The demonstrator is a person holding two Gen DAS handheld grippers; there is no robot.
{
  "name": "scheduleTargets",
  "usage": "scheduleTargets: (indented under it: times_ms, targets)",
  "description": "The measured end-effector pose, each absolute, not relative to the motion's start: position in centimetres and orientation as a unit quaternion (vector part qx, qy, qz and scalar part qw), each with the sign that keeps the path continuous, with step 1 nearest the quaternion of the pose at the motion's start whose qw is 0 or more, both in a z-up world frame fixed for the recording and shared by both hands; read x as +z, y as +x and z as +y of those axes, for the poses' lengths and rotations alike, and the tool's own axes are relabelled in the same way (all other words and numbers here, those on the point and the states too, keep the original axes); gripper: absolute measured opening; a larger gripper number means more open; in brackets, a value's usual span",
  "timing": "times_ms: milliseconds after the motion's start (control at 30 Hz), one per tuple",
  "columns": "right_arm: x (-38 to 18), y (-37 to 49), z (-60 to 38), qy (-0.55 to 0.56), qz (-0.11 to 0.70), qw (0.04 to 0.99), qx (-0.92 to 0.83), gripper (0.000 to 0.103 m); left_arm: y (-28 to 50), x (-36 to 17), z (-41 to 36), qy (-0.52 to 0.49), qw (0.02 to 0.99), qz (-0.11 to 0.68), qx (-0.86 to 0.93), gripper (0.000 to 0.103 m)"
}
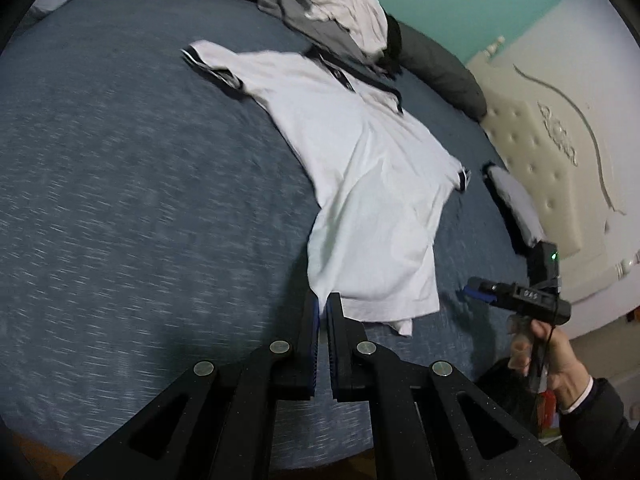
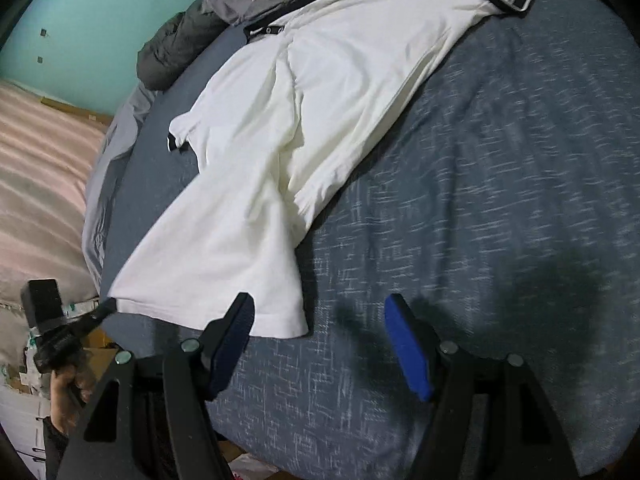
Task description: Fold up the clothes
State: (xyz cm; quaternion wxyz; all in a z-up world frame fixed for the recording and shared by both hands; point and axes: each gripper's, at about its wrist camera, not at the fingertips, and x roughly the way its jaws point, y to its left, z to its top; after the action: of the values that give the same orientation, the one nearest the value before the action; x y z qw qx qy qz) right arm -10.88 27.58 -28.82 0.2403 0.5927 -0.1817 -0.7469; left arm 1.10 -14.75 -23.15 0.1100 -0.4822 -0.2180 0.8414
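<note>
My left gripper [image 1: 323,304] is closed, its blue pads pinched on the hem corner of the shirt [image 1: 360,168]; the pinched cloth itself hides between the pads. In the right wrist view that same gripper [image 2: 105,307] shows at 9 o'clock, only its dark tip clear at the hem corner, the hand behind it [image 2: 66,390] in shadow. My right gripper [image 2: 318,312] stands wide open with nothing between its fingers [image 2: 408,348]; the left finger's tip overlaps the hem edge, and I cannot tell if it touches. From the left wrist view it [image 1: 474,292] sits at 4 o'clock, held by my right hand [image 1: 554,356], sleeve cut off by the rim.

The shirt is white, soft knit, with black collar and banded cuffs, spread over the middle of the bed [image 1: 140,200], one side doubled over in a long fold. The cover is blue, heathered, smeared by motion blur. At 12 o'clock lies a heap of grey and white clothes [image 1: 320,4] on a dark padded roll [image 1: 436,64]. A tufted cream headboard [image 1: 540,184] bends at 3 o'clock.
</note>
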Motion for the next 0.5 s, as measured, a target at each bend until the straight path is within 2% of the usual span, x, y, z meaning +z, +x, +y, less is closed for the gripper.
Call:
scheduleTargets:
  times_ms: [233, 500]
  targets:
    - [-29.3, -10.9, 25.9, 0.598, -0.184, 0.239, -0.742, 0.069, 0.8, -21.9, -21.5, -0.467, 0.052, -0.228, 0.853, 0.004]
    - [-30.5, -10.7, 23.4, 0.609, -0.191, 0.242, -0.730, 0.069, 0.8, -21.0, -23.5, -0.455, 0.038, -0.233, 0.859, 0.004]
